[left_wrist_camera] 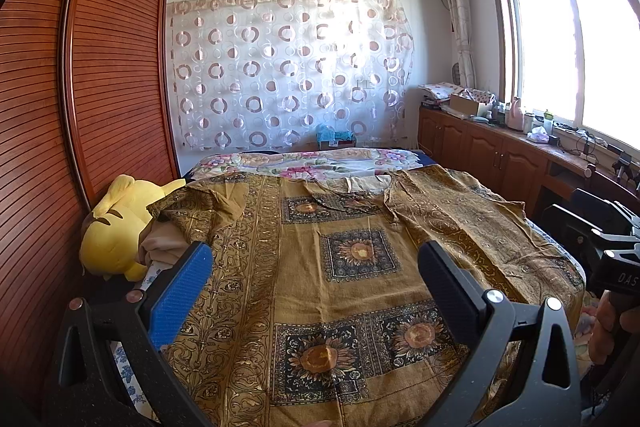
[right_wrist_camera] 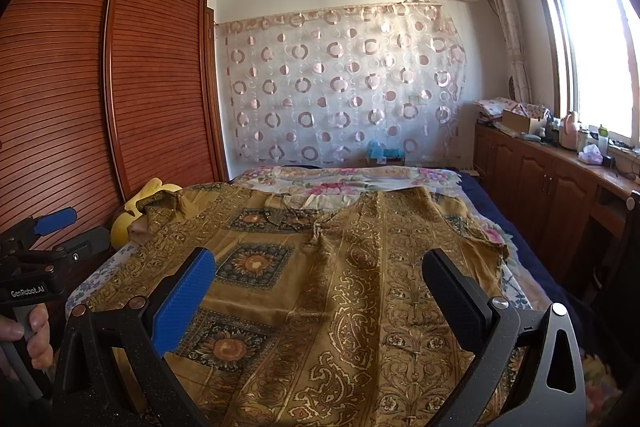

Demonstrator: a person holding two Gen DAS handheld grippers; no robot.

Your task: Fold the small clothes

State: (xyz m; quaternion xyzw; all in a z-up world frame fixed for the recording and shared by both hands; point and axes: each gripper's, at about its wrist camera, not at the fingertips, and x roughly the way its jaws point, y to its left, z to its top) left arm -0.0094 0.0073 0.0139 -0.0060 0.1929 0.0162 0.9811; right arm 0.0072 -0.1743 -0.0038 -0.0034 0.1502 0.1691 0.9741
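A mustard-brown printed cotton garment with sunflower squares and paisley bands (left_wrist_camera: 344,267) lies spread flat on the floral-sheeted bed (left_wrist_camera: 304,161), covering most of the near part of it. Its near hem runs under both camera views and is cut off by the frame, so its full length cannot be seen. The neckline (left_wrist_camera: 360,187) points to the far end of the bed, toward the sheer curtain with brown rings (left_wrist_camera: 288,67), so the long axis runs near to far. The left sleeve (left_wrist_camera: 200,203) is bunched and partly folded over, resting against a yellow plush toy (left_wrist_camera: 120,223) by the louvred reddish wooden wardrobe (left_wrist_camera: 80,87); the toy is half hidden behind the cloth in the right wrist view. The right sleeve (right_wrist_camera: 480,239) lies flatter, its edge drooping toward the right side of the bed.

The left tongs (left_wrist_camera: 316,275) hang above the garment's middle with their blue and black pads wide apart and nothing between them. The right tongs (right_wrist_camera: 320,283) are likewise spread wide and empty over the cloth's right half. Whether either pair touches the fabric is hard to make out. A hand (right_wrist_camera: 28,331) grips the left handle at the left edge of the right wrist view.

Along the right wall a wooden bench with cupboard doors (left_wrist_camera: 492,151) carries small cluttered items too blurred to name, under a bright window (left_wrist_camera: 568,39).
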